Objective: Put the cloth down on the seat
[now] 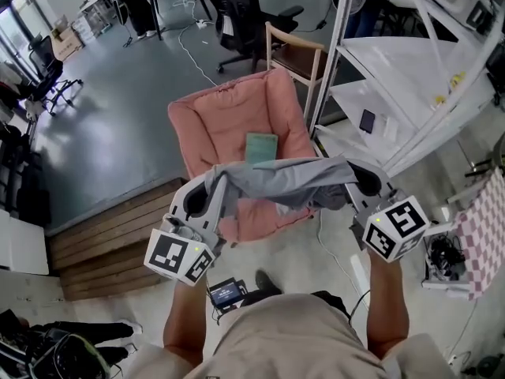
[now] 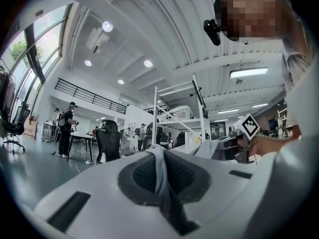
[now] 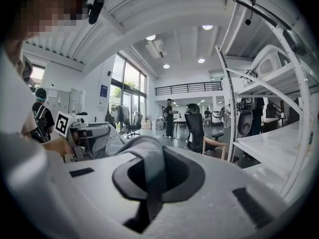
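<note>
A grey cloth [image 1: 284, 180] hangs stretched between my two grippers, above the front of a pink cushioned seat [image 1: 229, 121]. My left gripper [image 1: 211, 194] is shut on the cloth's left end, seen pinched between its jaws as grey cloth [image 2: 160, 169]. My right gripper [image 1: 355, 181] is shut on the right end, where the cloth [image 3: 149, 166] bunches over its jaws. A small green cloth [image 1: 261, 148] lies on the seat's cushion, behind the grey one.
A white metal rack [image 1: 410, 69] stands right of the seat. A wooden chair [image 1: 296, 54] and a black office chair [image 1: 245, 18] stand behind it. Wooden steps [image 1: 102, 243] lie at the left. People stand at a far table [image 2: 79, 136].
</note>
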A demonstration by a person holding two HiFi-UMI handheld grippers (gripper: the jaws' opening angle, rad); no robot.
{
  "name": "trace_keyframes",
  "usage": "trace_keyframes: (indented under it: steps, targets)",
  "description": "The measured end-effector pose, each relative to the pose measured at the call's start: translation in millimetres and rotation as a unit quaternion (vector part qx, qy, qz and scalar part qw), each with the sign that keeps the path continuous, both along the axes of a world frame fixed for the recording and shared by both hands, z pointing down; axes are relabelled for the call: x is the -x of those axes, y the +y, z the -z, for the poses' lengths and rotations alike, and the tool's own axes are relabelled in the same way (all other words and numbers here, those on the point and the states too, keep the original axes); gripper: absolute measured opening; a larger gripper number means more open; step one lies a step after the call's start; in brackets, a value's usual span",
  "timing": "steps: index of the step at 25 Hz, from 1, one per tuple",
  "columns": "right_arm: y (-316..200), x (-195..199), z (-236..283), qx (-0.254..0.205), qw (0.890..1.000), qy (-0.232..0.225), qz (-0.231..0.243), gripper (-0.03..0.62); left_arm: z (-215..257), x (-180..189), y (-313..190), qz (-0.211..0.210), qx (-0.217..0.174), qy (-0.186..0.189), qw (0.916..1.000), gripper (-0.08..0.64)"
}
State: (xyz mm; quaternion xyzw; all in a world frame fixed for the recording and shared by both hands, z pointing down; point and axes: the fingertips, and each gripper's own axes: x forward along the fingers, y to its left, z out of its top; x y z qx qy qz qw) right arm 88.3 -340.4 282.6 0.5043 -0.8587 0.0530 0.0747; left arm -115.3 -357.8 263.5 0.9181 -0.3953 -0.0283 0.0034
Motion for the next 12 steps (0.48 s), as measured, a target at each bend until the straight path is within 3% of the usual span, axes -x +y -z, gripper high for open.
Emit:
trace_keyframes:
  steps: [12]
  targets:
    - [-51.4, 8.6, -9.1, -0.001, 1.000, 0.002, -0.011, 0.002, -8.1, 22.3, -54.5, 0.003, 0.005, 0.003, 1.0000, 0.015]
